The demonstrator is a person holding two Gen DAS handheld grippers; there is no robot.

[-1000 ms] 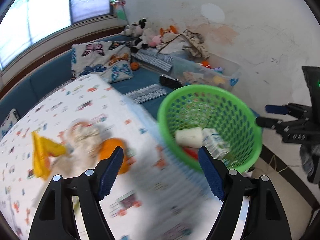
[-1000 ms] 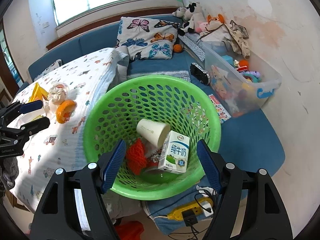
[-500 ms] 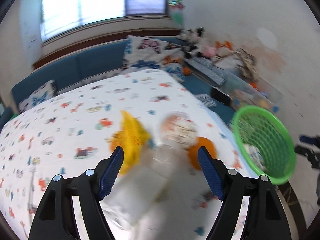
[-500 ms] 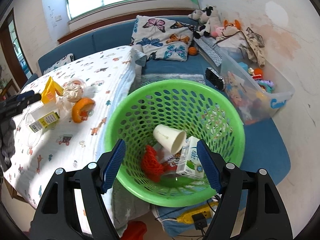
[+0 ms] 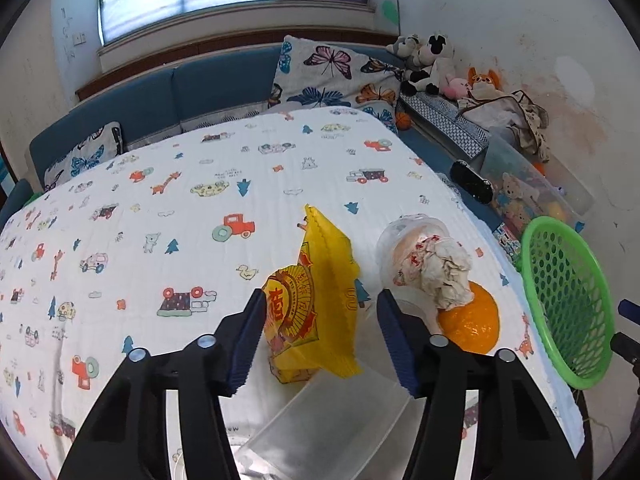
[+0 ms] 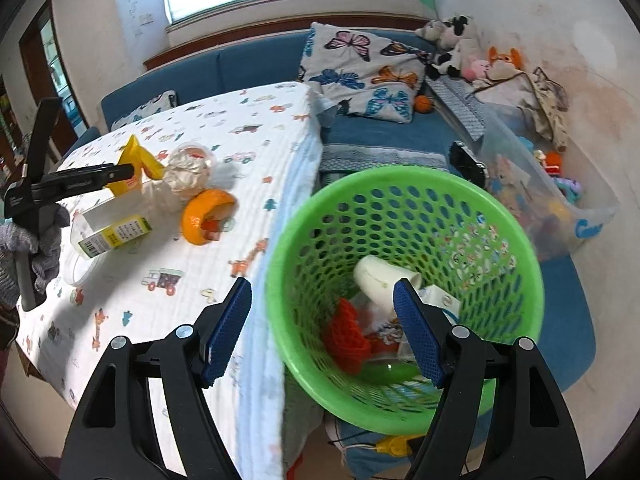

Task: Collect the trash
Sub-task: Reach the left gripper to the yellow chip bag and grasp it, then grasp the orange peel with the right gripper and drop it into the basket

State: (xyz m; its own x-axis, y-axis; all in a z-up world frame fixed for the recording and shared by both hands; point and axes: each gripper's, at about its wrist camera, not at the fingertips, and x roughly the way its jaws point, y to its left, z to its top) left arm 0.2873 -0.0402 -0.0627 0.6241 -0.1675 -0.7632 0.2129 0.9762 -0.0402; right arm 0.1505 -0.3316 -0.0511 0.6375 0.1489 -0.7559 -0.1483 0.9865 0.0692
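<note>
A yellow snack wrapper (image 5: 316,300) lies on the printed tablecloth between the fingers of my open left gripper (image 5: 320,312), which hovers over it. Beside it are a clear cup with crumpled tissue (image 5: 428,260), an orange peel (image 5: 472,320) and a clear plastic box (image 5: 332,424). My right gripper (image 6: 322,308) is open and empty above the near rim of the green basket (image 6: 520,248), which holds a paper cup (image 6: 380,280), red netting (image 6: 348,340) and a carton. The left gripper (image 6: 92,176) shows at the left of the right wrist view, over the wrapper (image 6: 138,160).
The basket (image 5: 568,304) stands off the table's right edge. A small yellow-labelled box (image 6: 116,234) lies on the table. A blue sofa with butterfly cushions (image 5: 336,68), plush toys and a clear toy bin (image 6: 560,184) stands behind. A power strip (image 6: 392,446) lies on the floor.
My left gripper swung left from the basket to the trash on the table and closed in over the yellow wrapper. My right gripper shifted slightly left over the basket rim.
</note>
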